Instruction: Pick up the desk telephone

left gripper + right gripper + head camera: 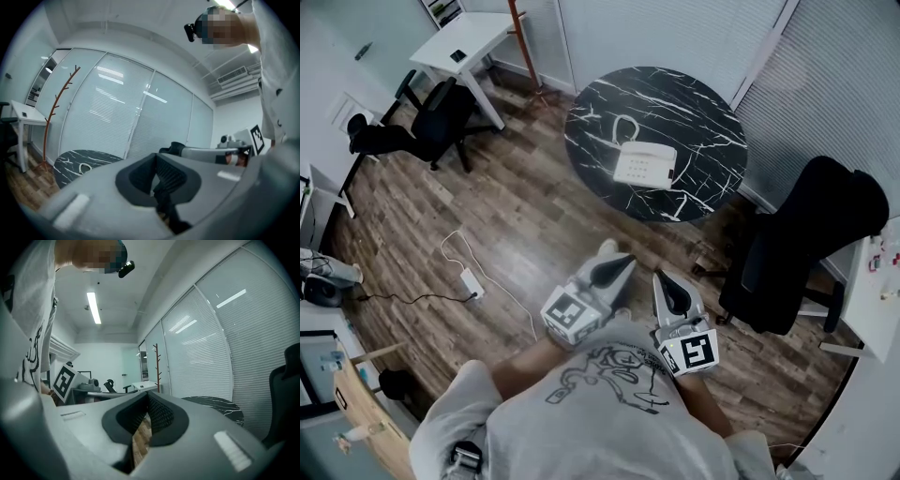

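**Left gripper and right gripper: both closed, both empty; telephone on the round table ahead**

Left gripper (622,263): grey body, dark pads. Its own view shows the jaws pressed together with nothing between them. It is held level in front of the person's chest, over the wooden floor (525,216).

Right gripper (664,279): same make, jaws likewise together and empty. It is held just beside the left one, the two tips close but apart.

Desk telephone (644,164): white, lying flat on the near half of the round table (581,141). The table has a black marble top with white veins. It is well apart from both grippers.

Cord (625,127): white, lying in a loop on the tabletop behind the telephone.

Office chair (806,234): black, standing right of the table.

Second chair (431,122): black, at far left, beside a white desk (469,42).

Coat stand (520,42): reddish-brown, by the blinds.

Power strip (472,283): white, on the floor at left, with its cable trailing.
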### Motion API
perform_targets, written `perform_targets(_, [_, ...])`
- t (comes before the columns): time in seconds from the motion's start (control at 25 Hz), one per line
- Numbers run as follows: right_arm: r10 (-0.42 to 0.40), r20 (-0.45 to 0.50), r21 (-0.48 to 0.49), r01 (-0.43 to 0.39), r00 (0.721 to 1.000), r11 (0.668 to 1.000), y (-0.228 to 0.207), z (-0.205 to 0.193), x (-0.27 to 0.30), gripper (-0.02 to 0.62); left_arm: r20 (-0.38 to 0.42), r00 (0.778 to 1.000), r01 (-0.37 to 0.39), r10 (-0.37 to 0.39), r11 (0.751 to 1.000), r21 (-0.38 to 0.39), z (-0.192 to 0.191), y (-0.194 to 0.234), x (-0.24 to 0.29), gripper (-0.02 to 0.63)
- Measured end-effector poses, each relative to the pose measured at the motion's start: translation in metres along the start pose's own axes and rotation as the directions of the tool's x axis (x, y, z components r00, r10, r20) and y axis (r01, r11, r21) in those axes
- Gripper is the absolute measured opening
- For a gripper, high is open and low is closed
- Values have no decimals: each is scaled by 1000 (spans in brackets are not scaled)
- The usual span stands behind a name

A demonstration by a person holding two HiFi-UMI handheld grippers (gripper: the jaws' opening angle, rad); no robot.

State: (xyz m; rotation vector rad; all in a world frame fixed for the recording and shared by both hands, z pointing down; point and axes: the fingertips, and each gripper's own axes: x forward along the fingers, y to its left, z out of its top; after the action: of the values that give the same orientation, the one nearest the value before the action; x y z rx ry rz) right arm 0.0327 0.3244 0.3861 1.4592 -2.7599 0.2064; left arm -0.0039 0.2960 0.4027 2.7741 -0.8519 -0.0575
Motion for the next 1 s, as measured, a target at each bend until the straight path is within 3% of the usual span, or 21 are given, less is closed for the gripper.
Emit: perform_targets(1.0, [-34,-19,-12,34,999,999,-137,39,279,6,-9,995,95,-95,995,-10,73,258,142,0])
